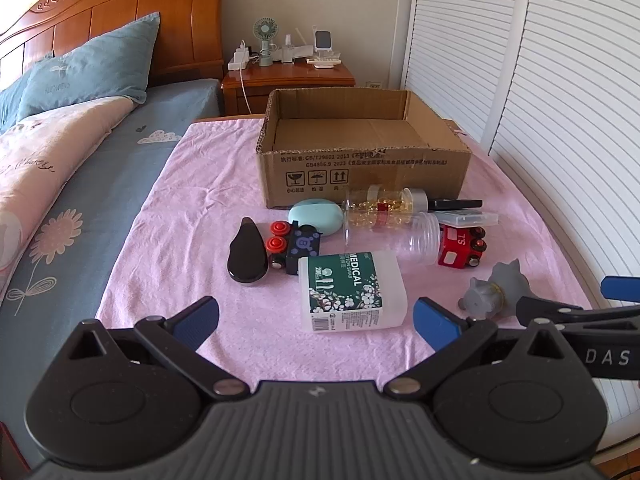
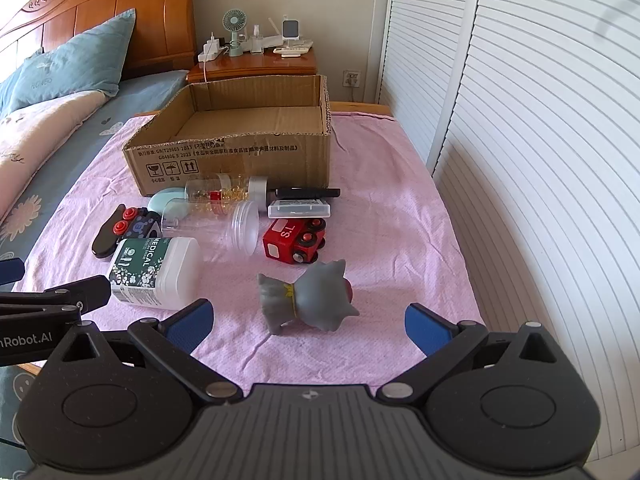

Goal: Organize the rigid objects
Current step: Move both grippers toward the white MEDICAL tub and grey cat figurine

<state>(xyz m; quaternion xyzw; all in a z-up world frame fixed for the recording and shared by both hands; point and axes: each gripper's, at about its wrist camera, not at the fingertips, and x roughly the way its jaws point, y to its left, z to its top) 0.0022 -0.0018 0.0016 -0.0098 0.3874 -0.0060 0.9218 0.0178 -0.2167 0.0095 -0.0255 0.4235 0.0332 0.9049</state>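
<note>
Left wrist view: left gripper (image 1: pixel 316 320) jaws spread wide, nothing between them, tilted down over the pink cloth (image 1: pixel 180 216) on the counter. Just ahead, slightly right of centre, the swab box (image 1: pixel 352 292) lies flat, long axis running roughly away from the camera toward the cardboard box (image 1: pixel 360 176). Beyond it a clutter: black oval case (image 1: pixel 247 254), dark toy train (image 1: pixel 296 244), mint case (image 1: pixel 316 216), clear jar (image 1: pixel 400 236) on its side, red toy train (image 1: pixel 460 246). Cardboard box is open-topped and looks empty. Grey cat figure (image 1: pixel 494 290) lies off to the right, next to the right gripper's arm entering the frame. Right wrist view: right gripper (image 2: pixel 308 324) jaws likewise wide apart and empty. The grey cat figure (image 2: pixel 308 300) lies on its side straight ahead, almost centred between the jaws and near them, its body stretching across the view, so roughly along the line from one jaw to the other. Swab box (image 2: pixel 156 272) lies to the left, near the left gripper's arm. Judgement: nothing sorted yet; right hand is nearer the cat, left hand nearer the swab box. A wrist turn would probably help for the cat.
</note>
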